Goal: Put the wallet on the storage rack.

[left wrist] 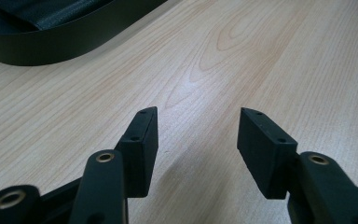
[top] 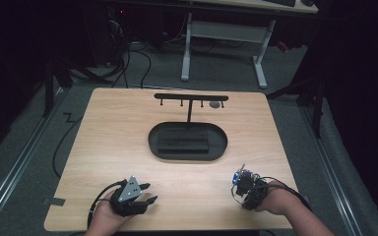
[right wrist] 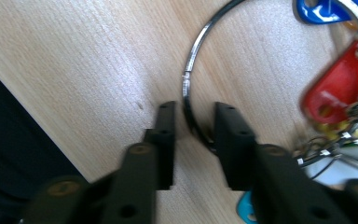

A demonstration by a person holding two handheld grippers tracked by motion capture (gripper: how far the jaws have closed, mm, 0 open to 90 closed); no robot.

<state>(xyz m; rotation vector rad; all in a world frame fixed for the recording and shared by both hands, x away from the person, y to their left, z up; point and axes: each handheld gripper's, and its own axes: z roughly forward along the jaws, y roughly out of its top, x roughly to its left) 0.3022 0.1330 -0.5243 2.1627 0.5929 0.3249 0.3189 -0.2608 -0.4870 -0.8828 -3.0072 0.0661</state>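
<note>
Right gripper (right wrist: 193, 121), jaws narrowly apart astride the key ring (right wrist: 189, 70) lying flat on the table (left wrist: 261, 56); left gripper (left wrist: 198, 135) wide open, empty; thin wire may slip out.

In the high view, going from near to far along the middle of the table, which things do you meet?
Bare wooden table → black oval tray → upright post of the black stand → its crossbar with hooks.

Tray (top: 152, 140) on table (top: 103, 128) centre, block (top: 183, 144) in it. Rack (top: 191, 97) behind tray, far side. Left gripper (top: 149, 192) near left edge. Right gripper (top: 238, 178) near right, key ring (right wrist: 192, 70) between its jaws.
</note>
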